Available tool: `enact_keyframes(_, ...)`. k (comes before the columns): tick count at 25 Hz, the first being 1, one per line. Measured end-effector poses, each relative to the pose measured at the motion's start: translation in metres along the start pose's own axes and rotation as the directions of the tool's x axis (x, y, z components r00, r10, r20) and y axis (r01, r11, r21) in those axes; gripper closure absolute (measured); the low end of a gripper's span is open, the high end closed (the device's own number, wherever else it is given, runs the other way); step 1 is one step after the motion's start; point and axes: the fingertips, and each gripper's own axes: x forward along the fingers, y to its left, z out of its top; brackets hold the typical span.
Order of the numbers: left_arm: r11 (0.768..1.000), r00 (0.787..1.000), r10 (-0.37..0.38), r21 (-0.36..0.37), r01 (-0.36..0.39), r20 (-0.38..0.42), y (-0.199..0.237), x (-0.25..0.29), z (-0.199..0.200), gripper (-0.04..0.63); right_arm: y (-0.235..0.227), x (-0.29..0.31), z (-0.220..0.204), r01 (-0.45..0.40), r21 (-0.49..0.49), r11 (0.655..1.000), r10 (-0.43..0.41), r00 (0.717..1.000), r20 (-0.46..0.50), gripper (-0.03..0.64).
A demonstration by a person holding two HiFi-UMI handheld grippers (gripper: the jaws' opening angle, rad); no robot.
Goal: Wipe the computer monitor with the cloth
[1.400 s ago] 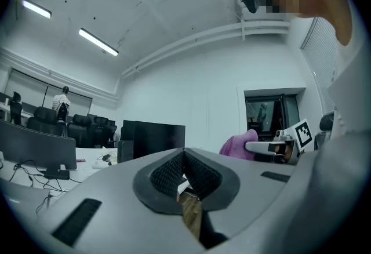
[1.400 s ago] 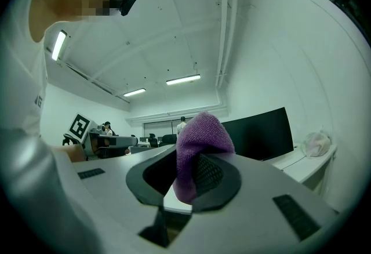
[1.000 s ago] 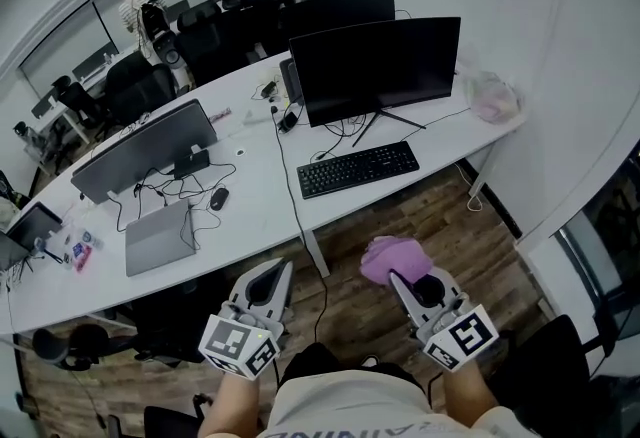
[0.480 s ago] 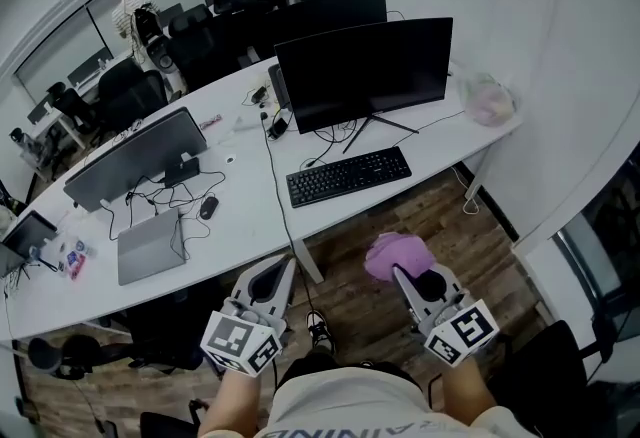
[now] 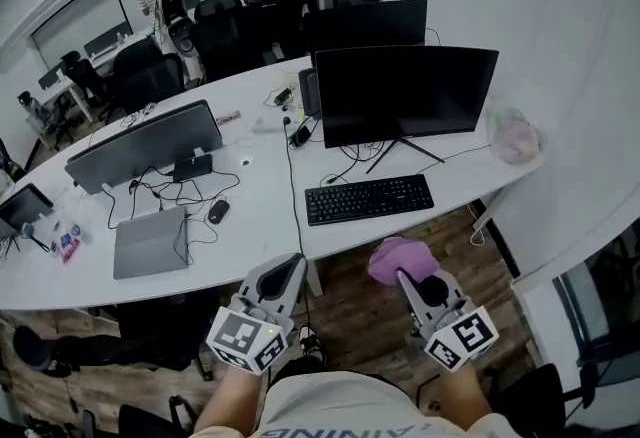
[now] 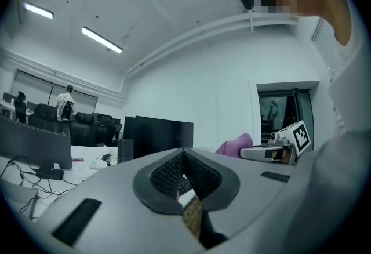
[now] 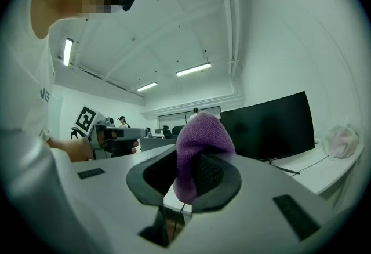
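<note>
Cloth [image 5: 397, 259], purple, is sitting pinched between the jaws of the right gripper [image 5: 408, 278], short of the desk [image 5: 260, 201]. Monitor [image 5: 405, 94] is standing on that desk at 12 o'clock, untouched. Left gripper [image 5: 283, 273], at 9 o'clock, is holding its jaws pressed together, empty.

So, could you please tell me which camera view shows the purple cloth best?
The right gripper view: the purple cloth fills the centre, pinched by the right gripper. The head view shows only a small bundle; the left gripper view shows only a distant side glimpse.
</note>
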Motion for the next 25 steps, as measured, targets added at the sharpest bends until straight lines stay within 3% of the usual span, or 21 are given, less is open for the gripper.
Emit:
enact_keyframes(17, 0.994, 0.999, 0.045, -0.104, -0.044, 0.006, 0.151, 0.045, -0.005, 0.594, -0.019, 0.173, -0.01, -0.056, 0.001, 0.998, 0.056, 0.989, -0.135, 0.561)
enact_keyframes(25, 0.992, 0.998, 0.06, -0.109, -0.059, 0.008, 0.212, 0.05, -0.003, 0.594, -0.014, 0.243, -0.013, -0.076, -0.01, 0.997, 0.074, 0.985, -0.155, 0.561)
